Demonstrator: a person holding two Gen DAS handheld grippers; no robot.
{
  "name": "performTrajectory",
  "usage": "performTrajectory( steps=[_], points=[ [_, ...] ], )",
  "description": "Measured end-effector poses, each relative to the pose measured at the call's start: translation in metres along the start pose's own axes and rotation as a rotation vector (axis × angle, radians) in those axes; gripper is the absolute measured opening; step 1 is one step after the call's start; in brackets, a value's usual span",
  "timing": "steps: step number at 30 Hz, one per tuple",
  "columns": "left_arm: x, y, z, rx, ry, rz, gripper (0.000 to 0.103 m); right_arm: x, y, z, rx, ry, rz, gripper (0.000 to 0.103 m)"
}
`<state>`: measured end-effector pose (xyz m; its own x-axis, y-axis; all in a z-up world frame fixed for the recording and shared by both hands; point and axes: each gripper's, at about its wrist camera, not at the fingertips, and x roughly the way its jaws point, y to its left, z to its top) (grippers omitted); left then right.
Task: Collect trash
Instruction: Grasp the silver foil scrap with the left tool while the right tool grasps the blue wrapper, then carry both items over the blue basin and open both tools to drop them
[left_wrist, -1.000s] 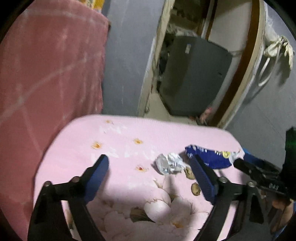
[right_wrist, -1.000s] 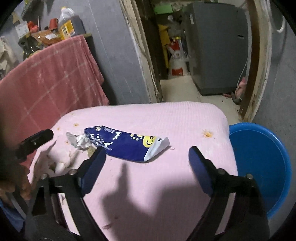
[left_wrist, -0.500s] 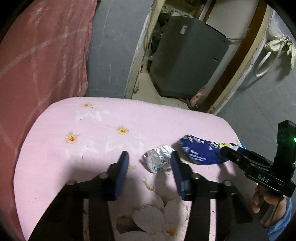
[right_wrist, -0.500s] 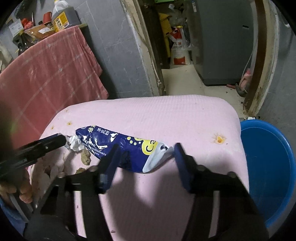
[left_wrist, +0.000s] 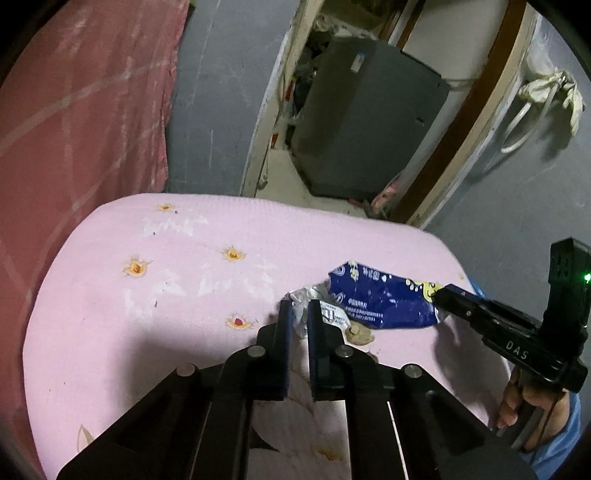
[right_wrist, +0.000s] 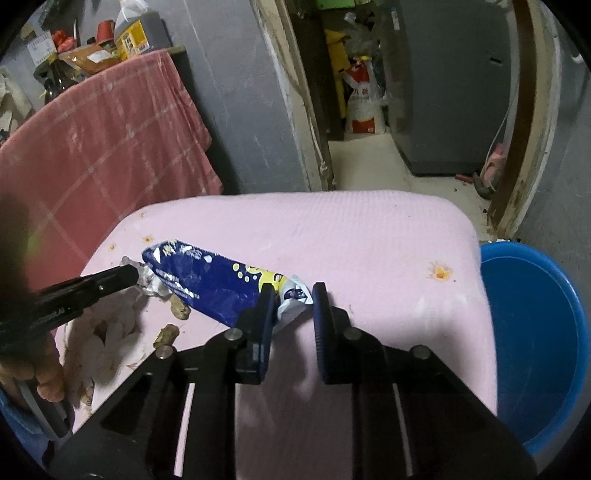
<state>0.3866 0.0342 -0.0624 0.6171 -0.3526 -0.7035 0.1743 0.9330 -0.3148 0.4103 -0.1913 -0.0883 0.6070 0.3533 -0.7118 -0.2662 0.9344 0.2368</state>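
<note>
**Q:** Pink surface: what lies on it?

**A:** Pink flowered cushion (right_wrist: 369, 236) carrying a blue snack wrapper (right_wrist: 207, 284) with a white, twisted end. Touching the wrapper's other end is a crumpled white wrapper (left_wrist: 317, 314). Brown scraps (right_wrist: 179, 308) lie just beside both, on the near side.

**Q:** How do the two grippers stand?

**A:** Left gripper (left_wrist: 299, 321): its fingers are drawn close together with the crumpled white wrapper pinched between the blue pads. Right gripper (right_wrist: 293, 306): its fingers straddle the white end of the blue snack wrapper. The left pad touches it; a gap shows at the right pad, so the jaws are narrowed but not yet clenched on it.

**Q:** What surrounds the work area?

**A:** A blue bucket (right_wrist: 532, 332) stands just beside the cushion's right edge, lower than the cushion top. A red checked cloth (right_wrist: 96, 147) hangs to the left, with bottles and boxes (right_wrist: 110, 40) on the shelf above it. Behind, an open doorway shows a grey cabinet (left_wrist: 365, 122) and a white sack (right_wrist: 364, 99) on the floor.

**Q:** Does anything obstruct the pieces?

**A:** The two pieces touch, and each gripper's tip shows at the edge of the other's view, at opposite ends of the blue snack wrapper.
</note>
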Motion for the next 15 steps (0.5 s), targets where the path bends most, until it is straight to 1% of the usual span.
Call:
performTrajectory(
  steps=[5, 9, 12, 15],
  points=[
    [-0.01, -0.003, -0.001, -0.004, -0.042, 0.0, 0.003, -0.02, 0.0, -0.005, 0.004, -0.077, -0.011, 0.017],
    [-0.019, -0.012, 0.0, 0.017, -0.076, 0.012, 0.003, -0.039, -0.003, -0.008, 0.017, -0.149, -0.015, 0.017],
    [-0.027, -0.021, 0.003, 0.029, -0.106, 0.007, 0.003, -0.061, -0.01, -0.013, 0.07, -0.222, 0.014, 0.017],
    [-0.035, -0.034, 0.007, 0.043, -0.146, -0.019, 0.003, -0.08, -0.017, -0.015, 0.106, -0.284, 0.015, 0.017]
  ],
)
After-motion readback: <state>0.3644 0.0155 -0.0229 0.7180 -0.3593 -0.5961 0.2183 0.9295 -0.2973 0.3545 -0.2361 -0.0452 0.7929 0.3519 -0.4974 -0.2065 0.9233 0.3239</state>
